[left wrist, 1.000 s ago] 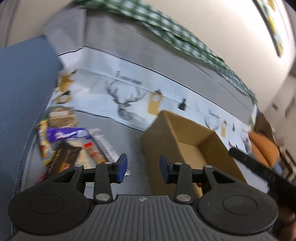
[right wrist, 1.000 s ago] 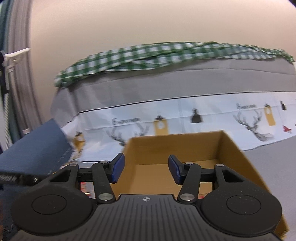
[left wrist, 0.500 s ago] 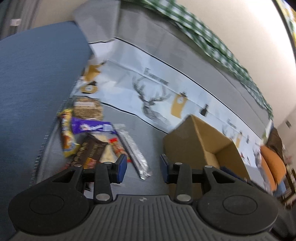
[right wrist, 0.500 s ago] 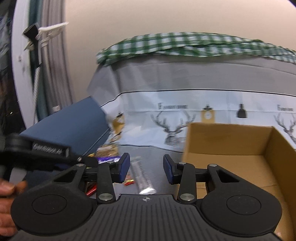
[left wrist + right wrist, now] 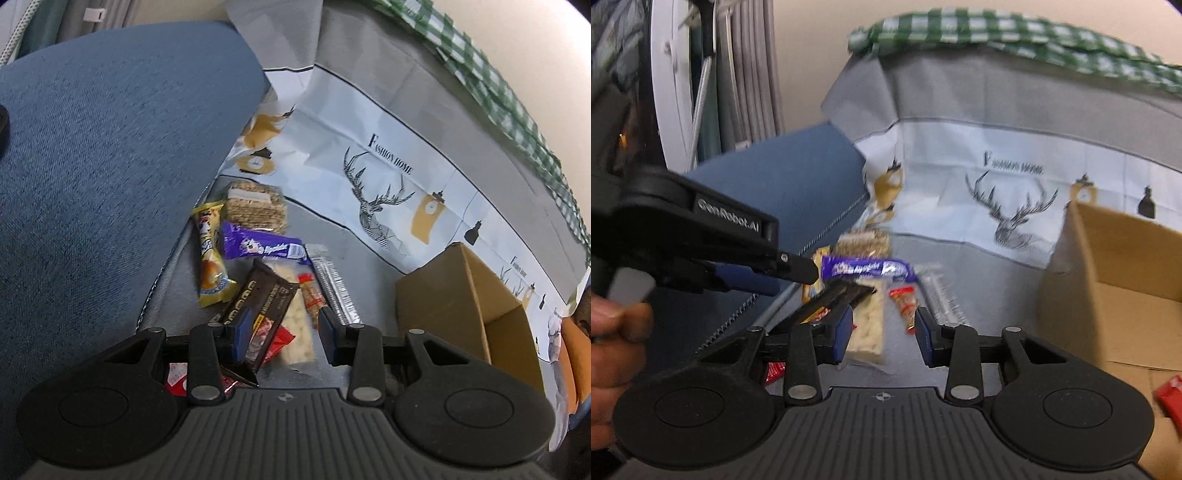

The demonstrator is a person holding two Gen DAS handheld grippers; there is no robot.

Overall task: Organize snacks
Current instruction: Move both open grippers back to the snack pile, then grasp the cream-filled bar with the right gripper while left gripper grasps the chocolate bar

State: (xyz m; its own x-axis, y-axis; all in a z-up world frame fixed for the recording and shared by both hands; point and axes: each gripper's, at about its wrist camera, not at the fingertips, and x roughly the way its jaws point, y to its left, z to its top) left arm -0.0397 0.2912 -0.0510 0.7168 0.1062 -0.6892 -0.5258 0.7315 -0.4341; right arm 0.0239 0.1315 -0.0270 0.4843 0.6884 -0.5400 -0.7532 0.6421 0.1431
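A pile of snacks lies on the grey sofa seat: a purple bar (image 5: pixel 258 245), a yellow packet (image 5: pixel 211 254), a brown wafer pack (image 5: pixel 255 205), a dark brown packet (image 5: pixel 260 306), a clear bag of white pieces (image 5: pixel 295 325) and a clear sleeve (image 5: pixel 332 286). My left gripper (image 5: pixel 283 334) is open, just above the dark packet and white bag. My right gripper (image 5: pixel 882 334) is open over the white bag (image 5: pixel 868 325). The left gripper also shows in the right wrist view (image 5: pixel 768 273), beside the purple bar (image 5: pixel 868 267). An open cardboard box (image 5: pixel 465 295) stands to the right.
A blue cushion (image 5: pixel 110 147) bounds the pile on the left. A deer-print cloth (image 5: pixel 380 177) covers the sofa back. The box (image 5: pixel 1126 280) holds a red packet (image 5: pixel 1171 402). An orange cushion (image 5: pixel 574 350) lies far right.
Both grippers have swung left, away from the box and toward the snack pile, and come closer to it. Both stay open and empty.
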